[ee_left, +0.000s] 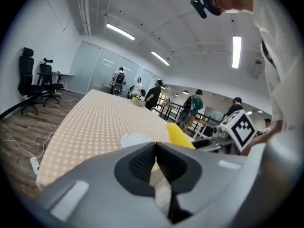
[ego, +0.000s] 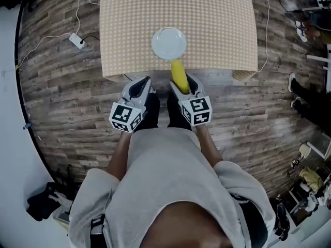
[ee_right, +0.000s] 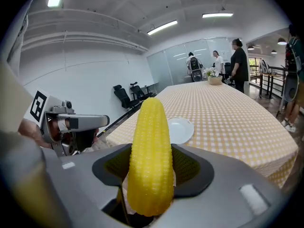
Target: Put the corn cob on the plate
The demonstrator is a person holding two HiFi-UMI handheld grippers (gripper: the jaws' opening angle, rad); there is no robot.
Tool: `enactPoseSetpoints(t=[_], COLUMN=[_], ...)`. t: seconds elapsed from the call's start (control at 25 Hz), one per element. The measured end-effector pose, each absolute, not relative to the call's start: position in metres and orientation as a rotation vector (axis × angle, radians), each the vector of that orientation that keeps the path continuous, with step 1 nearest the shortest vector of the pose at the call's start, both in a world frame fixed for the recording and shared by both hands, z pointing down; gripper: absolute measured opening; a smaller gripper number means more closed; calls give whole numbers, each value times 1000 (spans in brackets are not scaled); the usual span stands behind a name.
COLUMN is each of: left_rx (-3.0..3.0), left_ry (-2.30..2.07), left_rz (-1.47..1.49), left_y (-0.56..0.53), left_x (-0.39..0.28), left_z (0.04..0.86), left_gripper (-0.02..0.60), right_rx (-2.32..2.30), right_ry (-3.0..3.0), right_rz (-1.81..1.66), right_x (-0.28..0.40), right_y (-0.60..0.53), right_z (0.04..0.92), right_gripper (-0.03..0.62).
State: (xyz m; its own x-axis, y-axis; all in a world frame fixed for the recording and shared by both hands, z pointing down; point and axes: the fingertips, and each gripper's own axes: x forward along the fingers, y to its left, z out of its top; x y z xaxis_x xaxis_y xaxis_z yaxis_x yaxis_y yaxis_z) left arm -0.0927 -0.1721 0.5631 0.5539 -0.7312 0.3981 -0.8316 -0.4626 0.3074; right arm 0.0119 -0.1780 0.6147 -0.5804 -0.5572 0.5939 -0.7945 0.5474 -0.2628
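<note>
1. Two tongs side by side, both on the person's side of the plate (ego: 168, 43).
2. Right tongs (ego: 180, 82) clamped on the corn cob (ego: 179, 75), with ribbed pads pressed against both flanks of its thick end.
3. Corn cob pointed toward the plate, its yellow tip over the plate's near rim in the head view. Not lying on the plate; contact with the rim impossible to judge.
4. Left tongs (ego: 139, 88) closed, pads meeting at the tips with nothing between them. Near the plate, to its left and closer to the person, apart from the corn cob.
5. Plate white and round, resting on the checked tabletop (ego: 217, 25) close to the near edge.
6. Far left of the plate, past the tabletop's side edge, a white cable (ego: 62, 35) with a small plug block lying on the wooden floor (ego: 67, 112).
</note>
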Motion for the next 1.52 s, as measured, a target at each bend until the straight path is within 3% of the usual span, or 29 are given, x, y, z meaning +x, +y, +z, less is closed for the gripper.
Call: enactPoseSetpoints(t=[0.52, 1.52], left_rx=[2201, 2141], left_ry=[-1247, -1305], left_rz=[294, 281], left_y=[-152, -142], left_x=[-88, -106], left_z=[611, 610], left_gripper=[8, 8], right_rx=[1018, 1021], right_ry=[-2292, -2344], right_rz=[733, 551], right_x=[13, -35], right_y=[-182, -330], right_z=[663, 662], right_gripper=[256, 256])
